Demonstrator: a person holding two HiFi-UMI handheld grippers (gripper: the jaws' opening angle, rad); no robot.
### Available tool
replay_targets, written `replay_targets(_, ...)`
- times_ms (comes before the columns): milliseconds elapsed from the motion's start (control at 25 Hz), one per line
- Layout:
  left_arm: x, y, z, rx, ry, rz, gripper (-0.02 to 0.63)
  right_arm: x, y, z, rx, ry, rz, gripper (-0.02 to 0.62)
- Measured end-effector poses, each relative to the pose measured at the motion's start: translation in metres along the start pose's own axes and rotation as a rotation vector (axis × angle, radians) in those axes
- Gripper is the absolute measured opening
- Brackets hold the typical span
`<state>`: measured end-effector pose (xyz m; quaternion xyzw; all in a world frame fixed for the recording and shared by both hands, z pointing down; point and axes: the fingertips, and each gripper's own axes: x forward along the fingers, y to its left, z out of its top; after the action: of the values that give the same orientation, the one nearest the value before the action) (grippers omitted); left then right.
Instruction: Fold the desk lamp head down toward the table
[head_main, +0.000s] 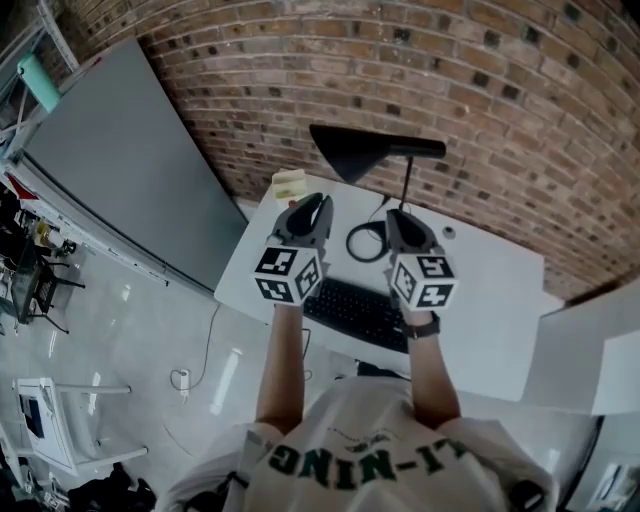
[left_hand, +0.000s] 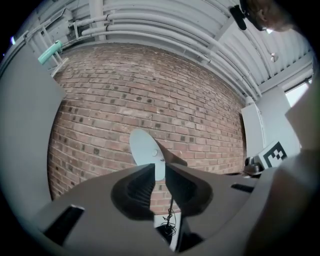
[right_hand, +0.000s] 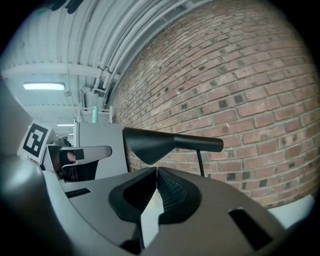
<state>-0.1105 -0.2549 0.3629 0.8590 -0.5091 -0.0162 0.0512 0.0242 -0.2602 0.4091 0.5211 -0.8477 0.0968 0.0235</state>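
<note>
A black desk lamp stands at the back of the white desk (head_main: 490, 300). Its cone head (head_main: 360, 152) is held level on a thin upright stem (head_main: 406, 185). Both grippers hover over the desk just short of the lamp, touching nothing. My left gripper (head_main: 318, 205) is below the head's wide end. In the left gripper view its jaws (left_hand: 159, 167) stand slightly apart, and the shade's pale inside (left_hand: 146, 150) shows beyond the gap. My right gripper (head_main: 395, 215) is near the stem's foot. Its tips (right_hand: 156, 170) meet under the lamp head (right_hand: 165, 142), with nothing between them.
A black keyboard (head_main: 355, 310) lies under my wrists, with a coiled black cable (head_main: 365, 242) behind it. A small yellowish object (head_main: 289, 183) sits at the desk's back left corner. The brick wall (head_main: 500, 90) is close behind, and a grey panel (head_main: 130, 170) leans at left.
</note>
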Motion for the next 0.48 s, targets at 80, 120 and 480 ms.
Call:
replay_targets(80, 0.009, -0.003, -0.003, -0.002, 0.004, -0.021, 0.051, 0.005, -0.009, -0.001, 0.012, 0.003, -0.004, 0.005)
replay_targets(120, 0.012, -0.004, -0.004, 0.001, 0.007, -0.03, 0.059, 0.007, -0.013, -0.002, 0.014, 0.005, -0.005, 0.005)
replay_targets(480, 0.04, -0.013, -0.008, 0.026, 0.03, -0.096, 0.12, 0.027, -0.028, -0.011, 0.032, 0.028, 0.003, 0.005)
